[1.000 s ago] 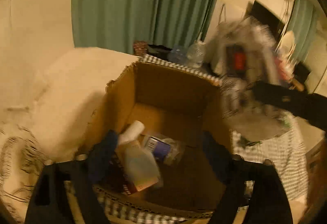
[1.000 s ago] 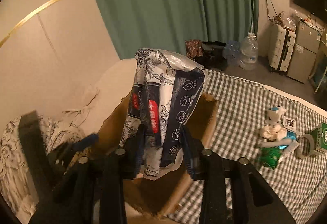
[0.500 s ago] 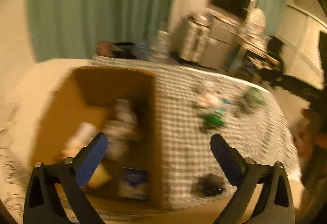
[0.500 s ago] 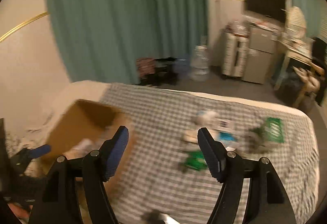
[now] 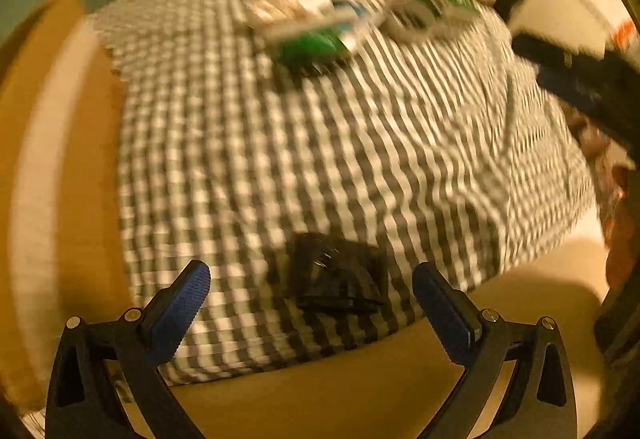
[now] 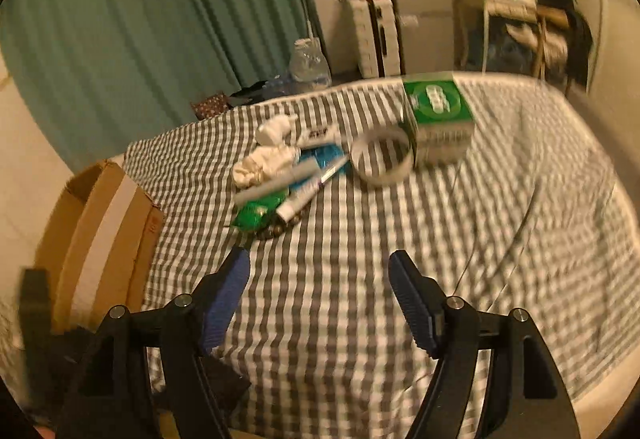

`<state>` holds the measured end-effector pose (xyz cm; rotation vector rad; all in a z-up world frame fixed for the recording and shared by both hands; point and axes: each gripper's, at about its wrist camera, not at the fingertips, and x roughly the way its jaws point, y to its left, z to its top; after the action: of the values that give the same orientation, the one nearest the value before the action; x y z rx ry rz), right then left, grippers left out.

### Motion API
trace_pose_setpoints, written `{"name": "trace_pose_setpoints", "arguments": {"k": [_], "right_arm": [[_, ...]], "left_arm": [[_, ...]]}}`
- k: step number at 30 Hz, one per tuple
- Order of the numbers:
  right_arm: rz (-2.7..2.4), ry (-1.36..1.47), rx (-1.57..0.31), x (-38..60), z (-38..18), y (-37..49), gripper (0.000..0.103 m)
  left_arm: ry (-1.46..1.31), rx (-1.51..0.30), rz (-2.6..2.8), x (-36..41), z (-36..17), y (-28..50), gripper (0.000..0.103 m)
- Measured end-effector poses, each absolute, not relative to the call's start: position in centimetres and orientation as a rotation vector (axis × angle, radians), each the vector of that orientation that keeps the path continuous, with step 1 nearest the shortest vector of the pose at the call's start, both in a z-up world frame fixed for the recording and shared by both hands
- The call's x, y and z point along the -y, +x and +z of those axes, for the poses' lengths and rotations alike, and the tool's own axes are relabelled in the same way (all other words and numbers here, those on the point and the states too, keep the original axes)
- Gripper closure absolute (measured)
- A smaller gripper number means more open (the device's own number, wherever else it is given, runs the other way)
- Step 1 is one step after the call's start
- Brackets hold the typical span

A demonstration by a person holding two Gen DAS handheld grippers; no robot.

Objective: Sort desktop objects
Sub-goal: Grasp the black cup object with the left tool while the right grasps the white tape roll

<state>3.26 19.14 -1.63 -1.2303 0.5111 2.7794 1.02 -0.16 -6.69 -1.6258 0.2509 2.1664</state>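
Both grippers are open and empty over a checked cloth (image 6: 360,299). My left gripper (image 5: 310,295) hovers just above a black folded object (image 5: 336,275) near the cloth's front edge. My right gripper (image 6: 318,295) points at a pile: white socks (image 6: 266,159), a grey tube (image 6: 276,185), a green packet (image 6: 256,213), a pen-like tube (image 6: 308,195), a tape ring (image 6: 382,159) and a green box (image 6: 438,119). The same pile shows blurred in the left wrist view (image 5: 320,35). The cardboard box (image 6: 100,227) stands at the left.
A teal curtain (image 6: 140,19), a water bottle (image 6: 310,59), a suitcase (image 6: 372,35) and cluttered furniture (image 6: 500,19) stand behind the cloth. A thin cable (image 6: 500,239) lies across the cloth's right part. The other gripper's arm shows at the left wrist view's right edge (image 5: 580,79).
The right gripper let go of the patterned packet over the box and opened. Both grippers swung right from the box toward the cloth and the pile.
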Motion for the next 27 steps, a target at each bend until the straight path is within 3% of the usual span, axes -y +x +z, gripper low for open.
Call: {"name": "trace_pose_setpoints", "arguments": {"k": [7,12,13,14,15,21,27], "right_arm": [[2.723,-1.27,-0.617,-20.1,-4.4,3.0,0.031],[2.68,-1.286,-0.703,-21.3,-5.5,3.1,0.031],[2.673,-1.289,-0.718,-21.4,-5.7,3.0,0.031],[2.667,-1.289,-0.726,-21.5,-5.8,3.0,0.031],[2.665,-1.29,-0.726,-21.5,-5.8,3.0,0.031],[2.68,-1.297,-0.72,-21.5,-5.7,2.7,0.031],[2.68,-1.21,-0.666,-22.4,-5.1,1.0,0.032]], "left_arm": [[-1.706,-0.498,1.983,-4.5,-10.9,0.6,0.0],[-1.834,-0.496,1.942,-4.8,-13.8,-1.2,0.001],[-1.798,-0.501,1.969,-5.0,-13.5,-1.2,0.006],[-1.759,-0.512,1.991,-5.2,-13.0,-1.1,0.021],[-1.729,-0.519,2.003,-5.3,-12.7,-0.9,0.028],[-1.542,-0.494,2.164,-5.3,-9.4,-0.4,0.027],[-1.289,-0.237,2.488,-4.7,-2.8,-4.4,0.027]]}}
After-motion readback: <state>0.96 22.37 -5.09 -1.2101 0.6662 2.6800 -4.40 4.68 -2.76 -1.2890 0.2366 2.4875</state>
